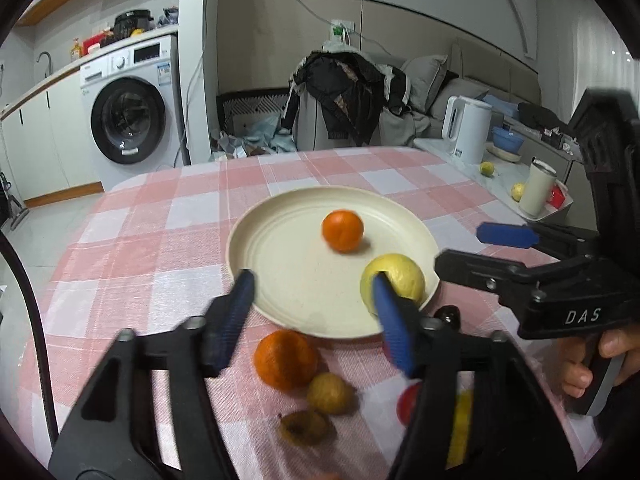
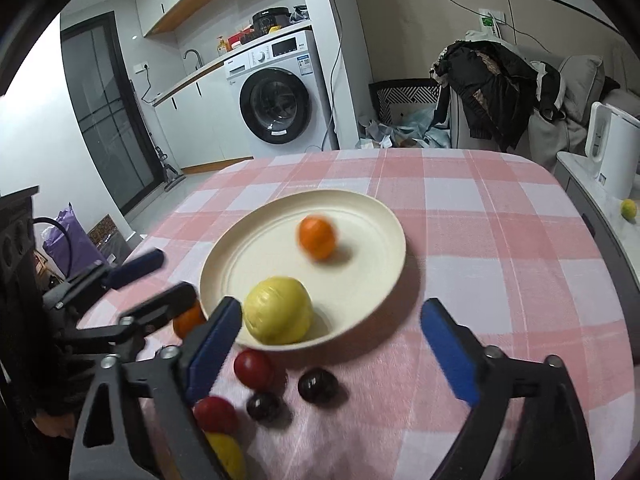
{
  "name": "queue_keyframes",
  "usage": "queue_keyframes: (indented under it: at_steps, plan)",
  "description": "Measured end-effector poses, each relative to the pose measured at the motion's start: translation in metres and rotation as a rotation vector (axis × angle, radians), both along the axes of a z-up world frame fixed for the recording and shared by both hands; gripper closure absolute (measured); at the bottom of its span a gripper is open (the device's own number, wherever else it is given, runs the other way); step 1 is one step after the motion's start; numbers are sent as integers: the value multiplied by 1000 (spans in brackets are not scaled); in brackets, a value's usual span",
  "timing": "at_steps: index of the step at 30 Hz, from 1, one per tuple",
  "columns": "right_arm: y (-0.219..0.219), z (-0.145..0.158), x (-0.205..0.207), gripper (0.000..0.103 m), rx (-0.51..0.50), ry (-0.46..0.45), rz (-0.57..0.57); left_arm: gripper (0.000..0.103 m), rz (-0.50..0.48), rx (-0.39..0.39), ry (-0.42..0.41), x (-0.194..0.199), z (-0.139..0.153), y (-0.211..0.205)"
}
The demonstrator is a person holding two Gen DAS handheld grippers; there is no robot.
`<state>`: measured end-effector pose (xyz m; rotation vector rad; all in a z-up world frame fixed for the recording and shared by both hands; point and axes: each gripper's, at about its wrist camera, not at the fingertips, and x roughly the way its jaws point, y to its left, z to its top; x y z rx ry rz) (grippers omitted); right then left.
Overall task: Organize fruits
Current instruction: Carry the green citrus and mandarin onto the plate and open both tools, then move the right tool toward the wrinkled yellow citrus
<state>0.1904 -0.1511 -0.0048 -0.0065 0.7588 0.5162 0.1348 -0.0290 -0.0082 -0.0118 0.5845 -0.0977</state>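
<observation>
1. Left hand-held gripper [image 1: 312, 304]: jaws spread wide, nothing between them; it hovers over the near rim of the cream plate [image 1: 256, 252]
2. Left-side loose fruit on the tabletop [image 1: 132, 240]: an orange [image 1: 286, 359] just beside the plate's near edge, then two brownish fruits [image 1: 331, 393] nearer the camera; kind not clear, the frame is blurred
3. On the plate: a small orange [image 2: 317, 237] near the middle, a yellow fruit [image 2: 278, 310] by the near rim, well apart
4. Right-side loose fruit: two red ones [image 2: 253, 367], two dark ones [image 2: 317, 385], one yellow piece [image 2: 224, 454] partly hidden behind a finger
5. Right hand-held gripper [image 2: 332, 336]: jaws wide apart, empty, over the plate's near edge
6. Judged step: two fruits plated, the rest still to gather. Next move likely calls for lowering one gripper over a loose fruit, the orange for the left, and closing gently, as round fruit may roll
</observation>
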Motion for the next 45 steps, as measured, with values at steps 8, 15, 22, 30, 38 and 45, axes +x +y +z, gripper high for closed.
queue_keyframes:
  at_steps: [8,15,22,30,38,45]
  plan:
    - [-10,7,-23,0,-3,-44,14,6,9,7,-60,-53,18,8]
    - [-16,18,-41,0,23,-52,18,1,24,-8,-91,-92,27,15]
    - [-16,15,-68,0,-19,-56,50,1,52,-32,-79,-119,28,24]
    - [-6,12,-79,0,-34,-35,104,1,67,-34,-68,-128,21,27]
    - [9,4,-85,0,-83,-27,144,1,61,-32,-49,-120,16,26]
    - [24,-8,-90,0,-124,-7,197,1,63,-28,-44,-117,15,25]
